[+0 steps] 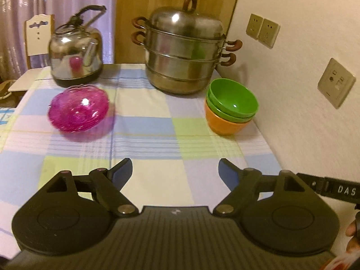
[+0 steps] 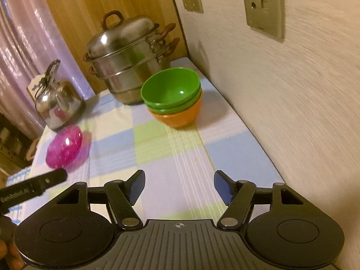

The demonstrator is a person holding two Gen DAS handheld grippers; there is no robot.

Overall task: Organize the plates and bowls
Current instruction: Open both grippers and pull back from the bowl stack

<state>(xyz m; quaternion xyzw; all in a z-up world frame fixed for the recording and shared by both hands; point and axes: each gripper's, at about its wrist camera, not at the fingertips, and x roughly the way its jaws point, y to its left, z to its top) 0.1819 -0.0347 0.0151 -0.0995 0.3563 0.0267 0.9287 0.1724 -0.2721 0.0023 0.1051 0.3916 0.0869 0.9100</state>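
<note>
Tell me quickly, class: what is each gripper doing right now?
Left gripper: open, holding nothing, above the checked tablecloth.
Right gripper: open, holding nothing, pointed toward the stacked bowls.

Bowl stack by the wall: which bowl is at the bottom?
The orange bowl sits at the bottom, on the tablecloth. It is the only orange one; the two green bowls are nested in it.

Steamer pot (image 1: 183, 54) and kettle (image 1: 75, 49) are set on checked tablecloth (image 1: 157, 135); sockets (image 1: 262, 29) are mounted on wall.
</note>
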